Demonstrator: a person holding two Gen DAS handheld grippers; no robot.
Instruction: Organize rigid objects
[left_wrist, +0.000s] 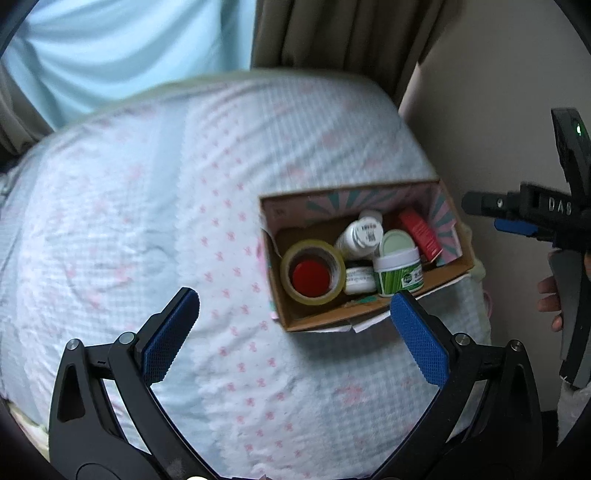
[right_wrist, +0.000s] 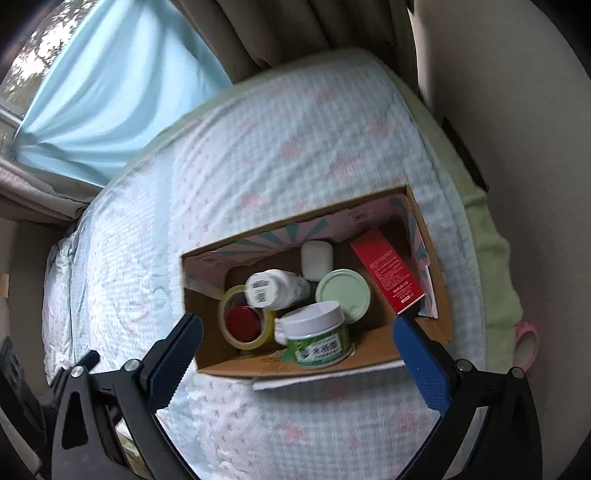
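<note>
Both hand-held grippers (left_wrist: 295, 317) (right_wrist: 299, 350) gape empty above the cardboard box (right_wrist: 439, 295) holding tape roll (right_wrist: 225, 314), jars, possibly a bottle (right_wrist: 277, 290)

Box (right_wrist: 373, 360) sitting on the bed (right_wrist: 258, 147), holding everything.
Inside the box, the tape roll (right_wrist: 245, 319) is lying at the left end with a lid (right_wrist: 242, 323) in its hole; the bottle (right_wrist: 277, 290) is leaning over it, the jar (right_wrist: 317, 334) is sitting against the near wall, and the carton (right_wrist: 388, 275) is leaning at the right end.

Matt cardboard box (right_wrist: 373, 354), textured cloth bedspread (right_wrist: 258, 155)
</note>
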